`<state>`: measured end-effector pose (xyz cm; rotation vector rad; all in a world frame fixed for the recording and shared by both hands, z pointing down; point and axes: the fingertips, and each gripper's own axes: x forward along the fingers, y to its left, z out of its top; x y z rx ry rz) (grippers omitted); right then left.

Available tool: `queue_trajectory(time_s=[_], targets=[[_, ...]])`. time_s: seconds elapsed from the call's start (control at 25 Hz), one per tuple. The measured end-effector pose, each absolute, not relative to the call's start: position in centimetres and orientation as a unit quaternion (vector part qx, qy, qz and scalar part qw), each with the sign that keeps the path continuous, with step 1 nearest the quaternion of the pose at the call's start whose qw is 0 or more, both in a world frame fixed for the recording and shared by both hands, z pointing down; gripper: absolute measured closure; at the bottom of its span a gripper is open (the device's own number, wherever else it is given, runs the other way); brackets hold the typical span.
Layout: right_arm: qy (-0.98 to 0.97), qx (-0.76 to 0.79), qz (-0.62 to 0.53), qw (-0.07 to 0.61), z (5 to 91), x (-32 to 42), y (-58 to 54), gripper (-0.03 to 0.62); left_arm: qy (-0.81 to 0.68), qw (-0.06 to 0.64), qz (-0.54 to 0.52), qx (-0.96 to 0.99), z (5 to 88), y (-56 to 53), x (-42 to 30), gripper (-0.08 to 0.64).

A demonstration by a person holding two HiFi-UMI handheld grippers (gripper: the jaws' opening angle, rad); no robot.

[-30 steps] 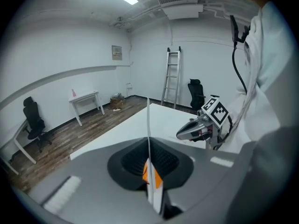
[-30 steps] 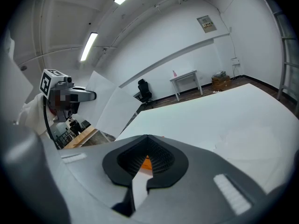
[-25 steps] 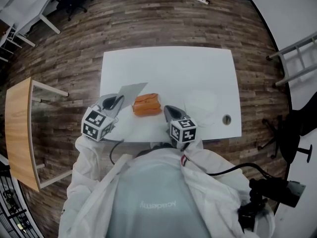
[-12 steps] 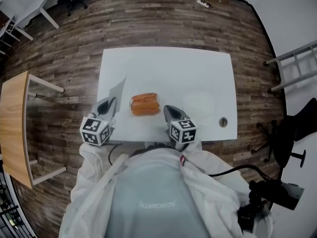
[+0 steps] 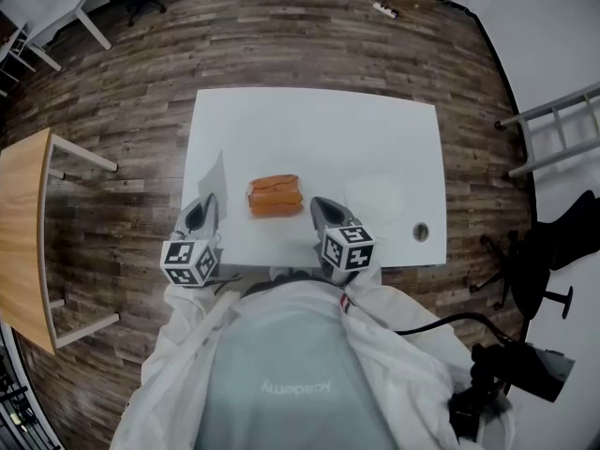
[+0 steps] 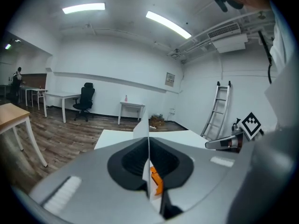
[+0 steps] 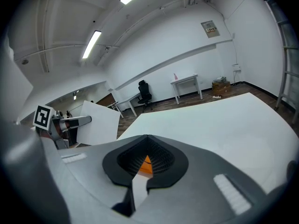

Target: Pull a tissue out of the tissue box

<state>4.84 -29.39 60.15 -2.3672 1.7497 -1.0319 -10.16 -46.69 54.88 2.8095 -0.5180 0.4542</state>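
Nearest you, the left claw [image 5: 206, 204] sat at the desk's [image 5: 319, 129] near left corner. Its jaws were pressed together on a white tissue [image 5: 215, 174]. The sheet stood up from the tips as a thin, edge-on panel over the desk's left edge, clear of the box.

The right claw [image 5: 321, 206] sat at the near edge, right of centre. Its jaws were pressed together with nothing between them, tips pointing up the desk just right of the box.

The orange tissue box [image 5: 275, 196] lay flat on the desk between the two claws and slightly beyond their tips, touching neither.

A round cable hole [image 5: 420, 232] was in the desk's near right corner.

Beyond the desk was dark plank flooring, with a wooden side table [image 5: 21, 242] to the left and a ladder [image 5: 553, 129] to the right.
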Motion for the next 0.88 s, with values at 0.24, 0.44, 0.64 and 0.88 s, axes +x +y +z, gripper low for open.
queue_trajectory(time_s=[0.24,0.44,0.64,0.88], targets=[[0.557,-0.763,-0.328,0.010,59.6,4.7,-29.4,0.592,-0.189,0.126,0.155,0.961,55.7,-46.5,-10.0,0.560],[0.551,-0.768,-0.326,0.004,59.3,3.7,-28.9,0.591,-0.181,0.122,0.154,0.963,56.1,-46.1,-10.6,0.560],[0.546,-0.775,-0.320,0.000,58.7,3.3,-28.5,0.592,-0.176,0.125,0.151,0.965,56.6,-45.7,-10.8,0.560],[0.538,-0.779,-0.321,-0.002,58.4,3.0,-28.0,0.591,-0.170,0.117,0.148,0.967,56.7,-45.2,-10.7,0.560]])
